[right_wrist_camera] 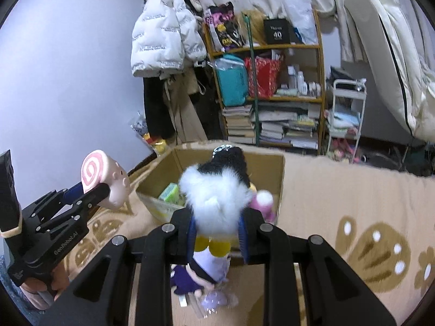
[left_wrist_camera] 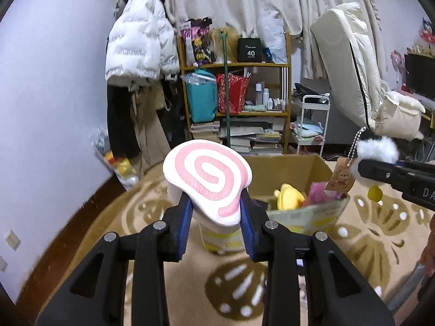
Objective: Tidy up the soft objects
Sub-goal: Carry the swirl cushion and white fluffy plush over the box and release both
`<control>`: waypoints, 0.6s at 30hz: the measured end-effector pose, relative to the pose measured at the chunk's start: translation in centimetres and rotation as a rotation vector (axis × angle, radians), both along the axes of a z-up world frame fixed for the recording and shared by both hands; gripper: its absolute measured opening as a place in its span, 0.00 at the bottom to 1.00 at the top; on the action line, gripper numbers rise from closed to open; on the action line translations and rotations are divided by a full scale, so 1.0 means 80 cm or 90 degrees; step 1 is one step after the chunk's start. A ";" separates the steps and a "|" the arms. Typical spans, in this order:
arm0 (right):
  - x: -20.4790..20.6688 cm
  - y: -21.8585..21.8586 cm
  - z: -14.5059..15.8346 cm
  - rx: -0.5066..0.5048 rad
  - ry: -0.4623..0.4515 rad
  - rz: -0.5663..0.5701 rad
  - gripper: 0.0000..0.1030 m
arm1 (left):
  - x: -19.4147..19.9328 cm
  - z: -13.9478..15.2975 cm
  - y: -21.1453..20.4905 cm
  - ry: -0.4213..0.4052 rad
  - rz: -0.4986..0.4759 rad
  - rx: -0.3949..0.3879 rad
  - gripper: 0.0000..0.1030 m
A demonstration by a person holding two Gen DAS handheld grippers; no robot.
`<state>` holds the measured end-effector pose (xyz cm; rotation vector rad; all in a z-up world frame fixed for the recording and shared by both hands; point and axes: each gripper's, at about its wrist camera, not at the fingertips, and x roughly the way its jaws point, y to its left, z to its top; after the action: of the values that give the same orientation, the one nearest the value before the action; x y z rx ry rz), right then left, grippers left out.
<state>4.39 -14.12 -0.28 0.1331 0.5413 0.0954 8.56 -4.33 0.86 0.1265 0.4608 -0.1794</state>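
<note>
Fingers (left_wrist_camera: 246,225) of the left gripper (left_wrist_camera: 214,217) are pinched on a swirl cushion (left_wrist_camera: 208,179), its blue pads pressed into both flanks of the lower end. A white face with a pink spiral is shown by the cushion, and a pale peach side is seen in the right wrist view (right_wrist_camera: 117,187), where it is held in the air over the rug (left_wrist_camera: 375,239) to the left of the box (left_wrist_camera: 288,163). That rug is beige with brown paw and shell patterns.

An open cardboard box stands on the rug beyond the cushion; a yellow plush (left_wrist_camera: 289,197) and a pink plush (left_wrist_camera: 323,191) are seen lying inside it.

Further right, the right gripper (right_wrist_camera: 217,225) is closed on a fluffy toy (right_wrist_camera: 214,198), the fingers (right_wrist_camera: 243,240) clamped on either side of its white fur. A black knitted top, a bead chain (left_wrist_camera: 356,140), a brown paper tag (left_wrist_camera: 339,179) and yellow feet (right_wrist_camera: 212,244) are borne by the toy. It is held above the near edge of the box. Below it, on the rug, a purple doll (right_wrist_camera: 198,279) is seen.

Behind the box a shelf (left_wrist_camera: 236,66) crammed with bags and books is seen.
</note>
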 end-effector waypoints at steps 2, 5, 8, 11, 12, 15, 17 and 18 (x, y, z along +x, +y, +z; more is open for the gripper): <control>0.009 0.001 0.005 -0.004 -0.008 0.000 0.26 | 0.010 0.005 -0.002 -0.005 0.001 -0.003 0.30; 0.021 0.000 0.011 -0.014 -0.016 -0.001 0.26 | 0.023 0.013 -0.006 -0.005 0.000 -0.009 0.30; 0.033 -0.001 0.018 -0.017 -0.028 0.005 0.26 | 0.038 0.021 -0.014 -0.011 0.004 0.012 0.30; 0.045 0.001 0.024 -0.028 -0.044 0.012 0.26 | 0.048 0.025 -0.021 -0.020 -0.003 0.027 0.30; 0.049 0.002 0.024 -0.031 -0.049 0.014 0.26 | 0.054 0.027 -0.023 -0.018 -0.006 0.026 0.30; 0.064 0.003 0.020 -0.036 -0.049 0.017 0.26 | 0.068 0.023 -0.028 -0.012 -0.011 0.032 0.30; 0.072 0.004 0.014 -0.037 -0.043 0.020 0.26 | 0.077 0.016 -0.032 -0.003 -0.016 0.042 0.30; 0.078 0.005 0.010 -0.038 -0.038 0.022 0.26 | 0.083 0.010 -0.034 0.006 -0.020 0.044 0.31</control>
<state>10.62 -13.70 0.51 0.0628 0.4866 0.1165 15.17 -7.06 1.64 0.2015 0.4742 -0.1949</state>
